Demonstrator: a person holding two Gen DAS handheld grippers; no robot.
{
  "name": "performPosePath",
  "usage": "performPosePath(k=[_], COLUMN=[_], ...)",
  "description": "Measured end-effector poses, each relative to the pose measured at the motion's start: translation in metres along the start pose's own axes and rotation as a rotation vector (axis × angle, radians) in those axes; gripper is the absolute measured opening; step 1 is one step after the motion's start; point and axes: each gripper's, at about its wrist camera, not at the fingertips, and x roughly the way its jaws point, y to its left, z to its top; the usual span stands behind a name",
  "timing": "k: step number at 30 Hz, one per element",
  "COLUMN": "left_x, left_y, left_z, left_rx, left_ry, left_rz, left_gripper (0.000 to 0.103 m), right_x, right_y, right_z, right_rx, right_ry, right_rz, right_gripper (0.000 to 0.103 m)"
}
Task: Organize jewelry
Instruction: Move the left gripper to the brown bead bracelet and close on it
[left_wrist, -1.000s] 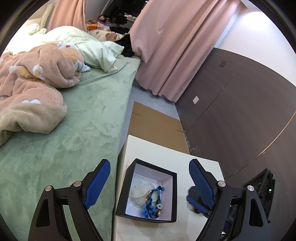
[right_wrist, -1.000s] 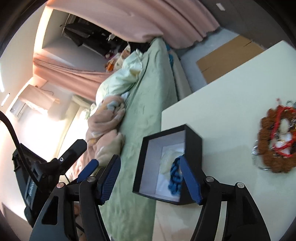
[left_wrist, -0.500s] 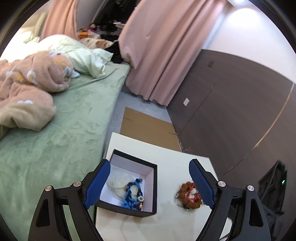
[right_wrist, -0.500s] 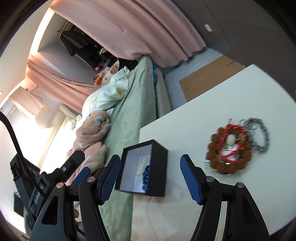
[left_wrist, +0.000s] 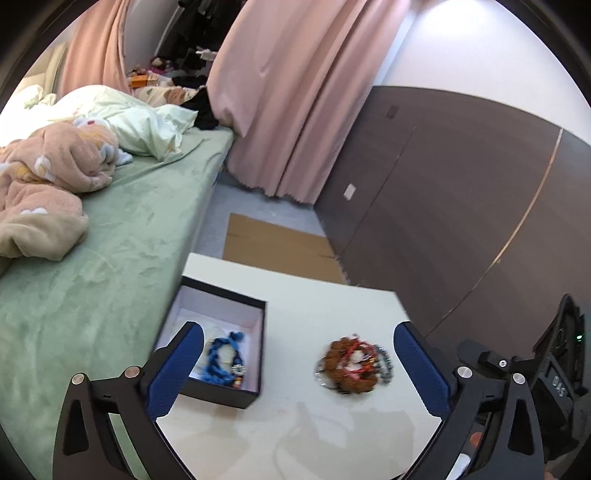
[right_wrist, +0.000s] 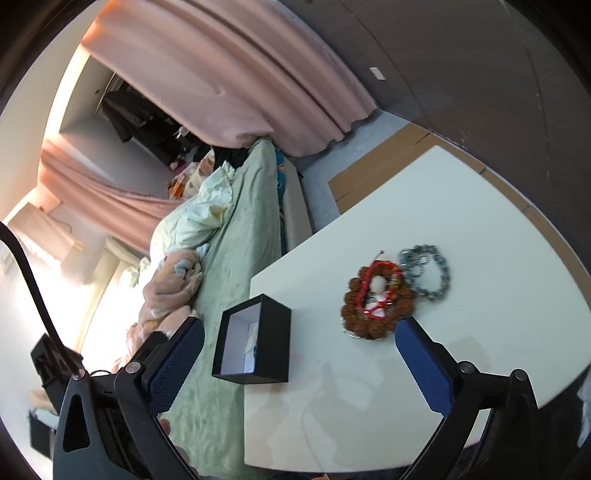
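left tool (left_wrist: 298, 363): jaws spread wide, having just opened further, and nothing is held between them. it hangs above the white tabletop (left_wrist: 332, 306). right tool (right_wrist: 300, 356): jaws likewise spread wide, just opened further, gripping nothing, also above the tabletop.

black box (left_wrist: 255, 354): open, white-lined, standing at the tabletop edge nearest the green bed (left_wrist: 110, 266). inside it lies a blue beaded bracelet (left_wrist: 218, 360) on a pale pad; a small silver and orange charm sits at its near end.

loose jewelry: a brown beaded bracelet (right_wrist: 376, 299) lies on the bare tabletop, well apart from the box, with a red cord bracelet (right_wrist: 382, 266) coiled on top of it. a silver chain bracelet (right_wrist: 428, 271) touches its far side.

background: pink curtain (left_wrist: 295, 96), flat cardboard (left_wrist: 277, 243) on the floor.
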Motion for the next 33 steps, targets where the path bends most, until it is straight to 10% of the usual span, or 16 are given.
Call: performPosePath(k=[21,33], left_x=[0.037,0.078], left_y=[-0.037,-0.051], left_z=[-0.027,-0.040], left_rx=[0.126,0.144], left_ry=[0.150,0.260], left_rz=[0.006,-0.044], left_gripper=[0.101,0.058], right_x=[-0.051,-0.021], right_y=[-0.061,-0.084], right_z=[0.023,0.023], right_rx=[0.098,0.197], right_ry=[-0.070,0.034], right_rz=[-0.095,-0.108], right_gripper=[0.103,0.070])
